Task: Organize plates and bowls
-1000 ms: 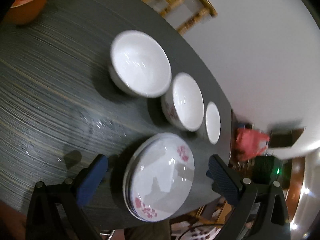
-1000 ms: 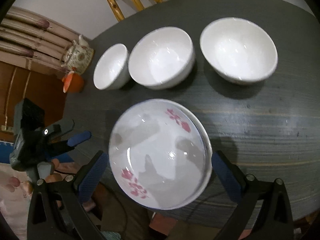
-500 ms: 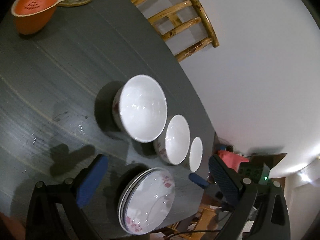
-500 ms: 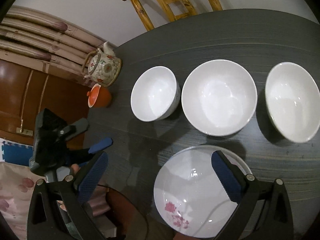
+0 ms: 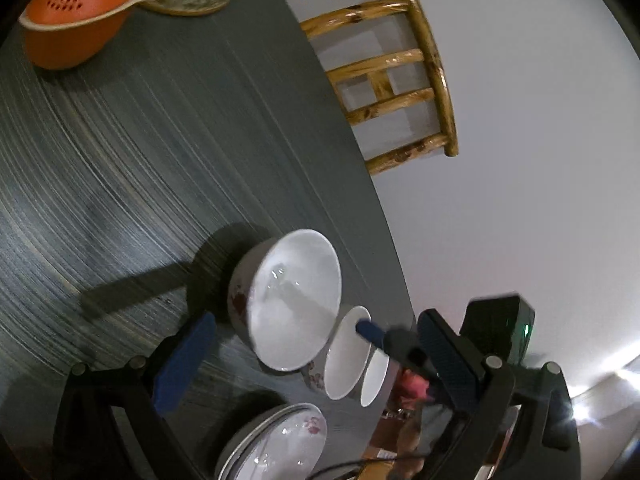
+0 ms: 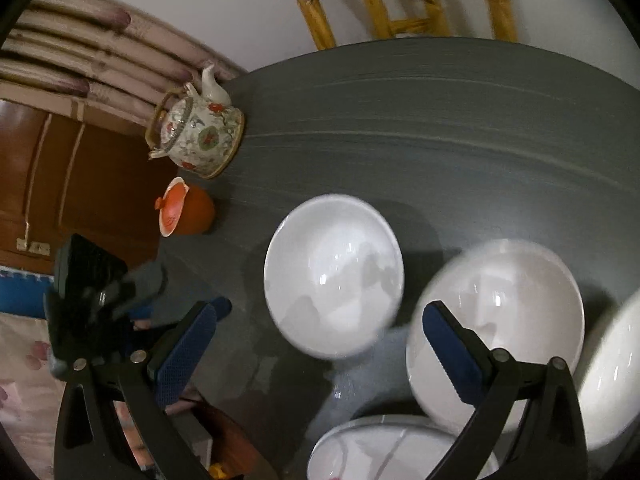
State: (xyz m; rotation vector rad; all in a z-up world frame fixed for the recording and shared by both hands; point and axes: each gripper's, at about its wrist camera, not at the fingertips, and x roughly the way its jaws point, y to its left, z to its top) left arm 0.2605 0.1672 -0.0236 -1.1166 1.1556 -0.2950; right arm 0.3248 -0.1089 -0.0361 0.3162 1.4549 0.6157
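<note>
I am holding both grippers above the dark counter (image 6: 460, 120), each with jaws spread wide and gripping nothing. Three white bowls are sitting in a row, graded by size, with a stack of flowered plates (image 6: 400, 452) lying nearer to me than the row. In the right wrist view, the right gripper (image 6: 316, 344) is looking straight down at the smallest bowl (image 6: 334, 276), whose rim is lying just ahead of the jaws and between their lines; the middle bowl (image 6: 500, 320) is sitting behind the right-hand jaw, and the largest bowl (image 6: 612, 380) is showing at the frame's edge. In the left wrist view, the left gripper (image 5: 316, 360) is facing the largest bowl (image 5: 292, 300) at the opposite end of the row, with the others receding behind it. I am judging the right gripper nearer the small bowl and the left nearer the large one, so nesting looks likeliest from those ends. A floral teapot (image 6: 200, 136) and an orange lidded cup (image 6: 186, 212) are standing well apart, at the counter's far edge.
</note>
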